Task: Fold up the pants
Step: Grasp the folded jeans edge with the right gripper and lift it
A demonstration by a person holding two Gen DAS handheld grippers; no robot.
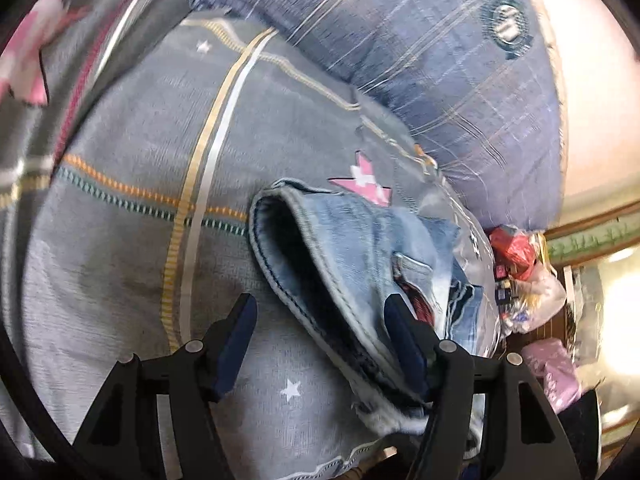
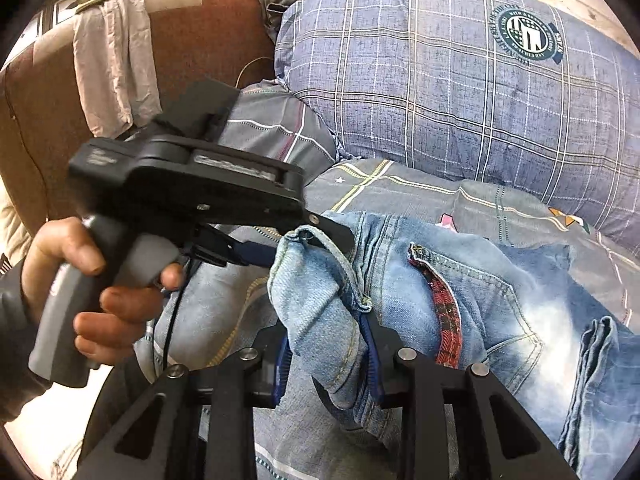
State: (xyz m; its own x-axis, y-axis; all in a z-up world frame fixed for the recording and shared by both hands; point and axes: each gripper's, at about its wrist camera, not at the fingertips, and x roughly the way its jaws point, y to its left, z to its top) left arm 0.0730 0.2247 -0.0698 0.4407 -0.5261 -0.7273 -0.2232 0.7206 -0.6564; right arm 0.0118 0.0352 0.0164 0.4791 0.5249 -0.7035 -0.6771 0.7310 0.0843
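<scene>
Faded blue denim pants (image 2: 472, 292) on a grey star-print bedsheet (image 1: 132, 240), below a blue plaid pillow (image 2: 460, 92).

Long axis running left to right in the right wrist view, red tartan pocket trim (image 2: 446, 320) facing up. Right tongs (image 2: 326, 356) clamped on a bunched cuff. Left tongs (image 1: 320, 344) spread wide in its own view, hem lying between the pads; seen opposite, apparently nipping a fold, so grip uncertain.

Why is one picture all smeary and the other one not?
Left wrist view: motion blur smears the checked pillow and bedsheet, with bright glare at the right edge. Right wrist view: sharper, the jeans stitching clear; both bend round from the fisheye lens.
</scene>
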